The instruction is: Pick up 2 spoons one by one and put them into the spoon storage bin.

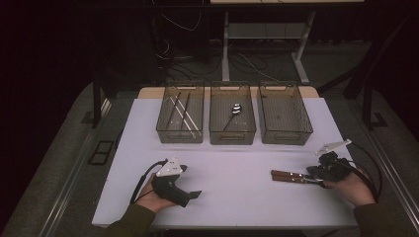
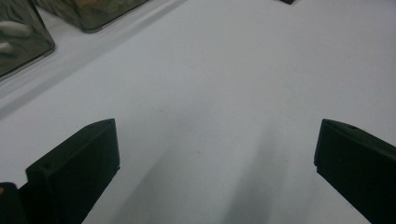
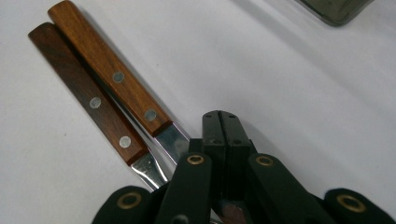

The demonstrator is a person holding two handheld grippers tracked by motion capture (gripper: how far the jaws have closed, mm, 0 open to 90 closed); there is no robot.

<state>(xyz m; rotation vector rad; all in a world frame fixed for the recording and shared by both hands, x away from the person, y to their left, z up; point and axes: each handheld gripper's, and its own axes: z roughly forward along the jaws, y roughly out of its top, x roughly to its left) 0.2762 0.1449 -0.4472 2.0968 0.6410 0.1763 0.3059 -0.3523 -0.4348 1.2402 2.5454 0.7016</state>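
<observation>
White table (image 1: 237,168): three bins (image 1: 232,113), two wooden-handled knives (image 1: 289,176).

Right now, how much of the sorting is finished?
Partly done, it seems. The left bin holds chopsticks and the middle bin a spoon. The right tongs are shut by two wooden-handled knives; whether they grip them is unclear. The right bin looks empty. The left tongs rest open.

Both sleeves olive-green, seen at the wrists in the high view. Left gripper (image 1: 195,194): black pistol-shaped body, grey three-cornered plate on top, black cable looping off its rear. Right gripper (image 1: 301,177): black, same grey plate, black cable arcing behind. Its own view shows black link arms with brass-ringed pivots and small dark screws in the jaw blocks.
</observation>
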